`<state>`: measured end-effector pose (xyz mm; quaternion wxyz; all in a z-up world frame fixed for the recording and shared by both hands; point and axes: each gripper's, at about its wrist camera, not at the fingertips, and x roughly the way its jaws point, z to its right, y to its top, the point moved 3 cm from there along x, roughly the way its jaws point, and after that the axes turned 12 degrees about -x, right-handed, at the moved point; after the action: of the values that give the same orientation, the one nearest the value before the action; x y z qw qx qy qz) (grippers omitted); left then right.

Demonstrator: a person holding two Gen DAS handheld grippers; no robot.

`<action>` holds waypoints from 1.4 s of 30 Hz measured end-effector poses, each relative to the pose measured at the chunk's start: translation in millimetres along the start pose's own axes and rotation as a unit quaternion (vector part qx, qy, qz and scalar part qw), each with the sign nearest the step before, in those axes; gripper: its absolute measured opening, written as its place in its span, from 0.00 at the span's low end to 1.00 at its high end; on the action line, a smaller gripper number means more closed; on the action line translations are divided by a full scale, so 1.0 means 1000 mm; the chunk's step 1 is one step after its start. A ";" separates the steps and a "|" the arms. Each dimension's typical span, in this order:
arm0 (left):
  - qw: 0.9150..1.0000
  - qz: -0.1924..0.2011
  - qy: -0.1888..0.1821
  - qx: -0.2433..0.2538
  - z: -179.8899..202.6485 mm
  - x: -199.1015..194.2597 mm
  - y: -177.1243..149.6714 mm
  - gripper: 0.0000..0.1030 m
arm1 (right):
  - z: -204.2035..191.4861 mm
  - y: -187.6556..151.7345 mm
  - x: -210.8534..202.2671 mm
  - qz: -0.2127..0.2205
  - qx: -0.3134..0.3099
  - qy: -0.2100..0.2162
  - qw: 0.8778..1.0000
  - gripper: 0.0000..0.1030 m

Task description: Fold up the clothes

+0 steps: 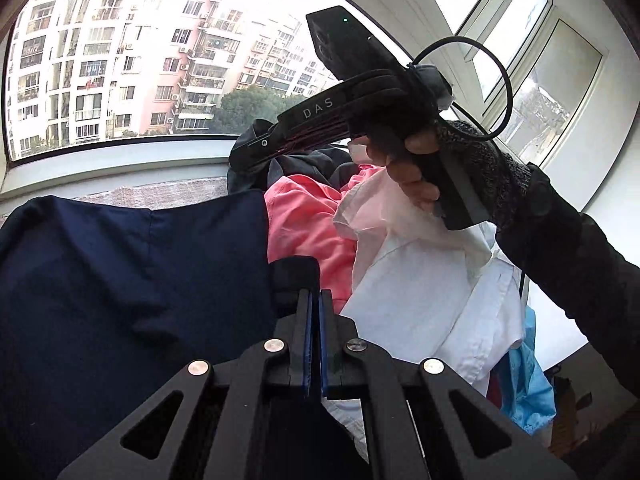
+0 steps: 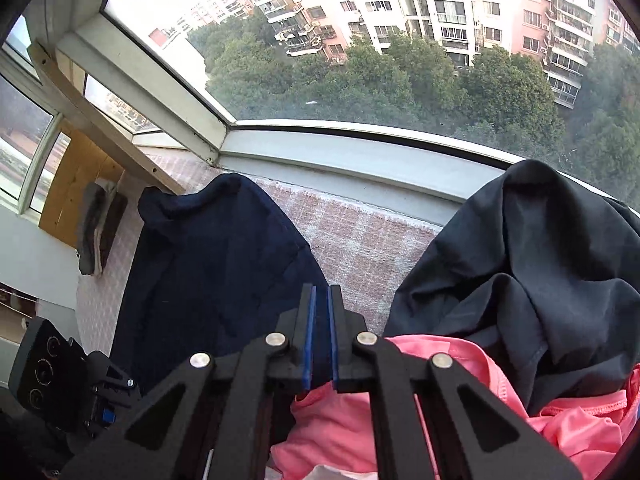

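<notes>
- Beyond a curved bay window (image 2: 360, 60) stand apartment blocks and trees; below it a checked pinkish cloth (image 2: 352, 236) covers the ledge.
- Left hand-held gripper (image 1: 315, 300): blue pads together, nothing visibly between them, poised over the edge of a navy garment (image 1: 120, 280) spread flat on the ledge.
- Right hand-held gripper (image 2: 321, 296): pads likewise drawn together, empty, above the gap between the navy garment and a heap of clothes.
- Heap, just beside the navy garment: a coral-pink garment (image 2: 400, 420) under a crumpled black garment (image 2: 540, 260), with a white shirt (image 1: 432, 292) and something light blue (image 1: 528, 392) further along.
- A gloved hand (image 1: 420, 160) grips the right tool over the heap, hiding part of it.
- Rolled grey items (image 2: 100, 232) lie at the ledge's far end.
</notes>
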<state>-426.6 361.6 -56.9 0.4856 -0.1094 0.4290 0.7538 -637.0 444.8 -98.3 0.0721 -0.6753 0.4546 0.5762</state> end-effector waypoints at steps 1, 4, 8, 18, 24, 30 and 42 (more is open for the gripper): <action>1.000 0.010 -0.009 -0.003 0.002 -0.006 0.000 0.02 | 0.003 0.000 0.001 -0.001 0.008 0.001 1.000 0.07; 0.999 0.034 -0.009 -0.004 0.001 -0.018 0.001 0.02 | 0.004 -0.010 0.015 -0.044 0.016 0.016 0.999 0.37; 0.998 0.056 0.001 -0.038 -0.016 -0.029 0.003 0.02 | 0.001 -0.029 0.026 -0.063 -0.006 0.026 0.998 0.40; 0.991 0.064 0.013 -0.119 -0.061 -0.030 -0.010 0.02 | -0.030 -0.033 0.035 -0.066 -0.110 0.075 0.989 0.43; 0.994 0.050 0.015 -0.099 -0.051 -0.023 -0.016 0.02 | -0.042 -0.031 0.063 -0.111 -0.132 0.036 0.984 0.04; 0.995 0.042 0.028 -0.083 -0.047 -0.021 -0.028 0.02 | -0.064 0.005 0.066 -0.093 -0.031 0.073 0.993 0.10; 0.995 0.014 0.039 -0.095 -0.057 -0.014 -0.055 0.02 | -0.051 0.010 0.047 -0.049 -0.023 0.047 0.997 0.38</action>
<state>-388.8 318.1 -113.2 0.4449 -0.1783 0.3754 0.7933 -611.5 382.0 -117.0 0.0637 -0.7247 0.4106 0.5497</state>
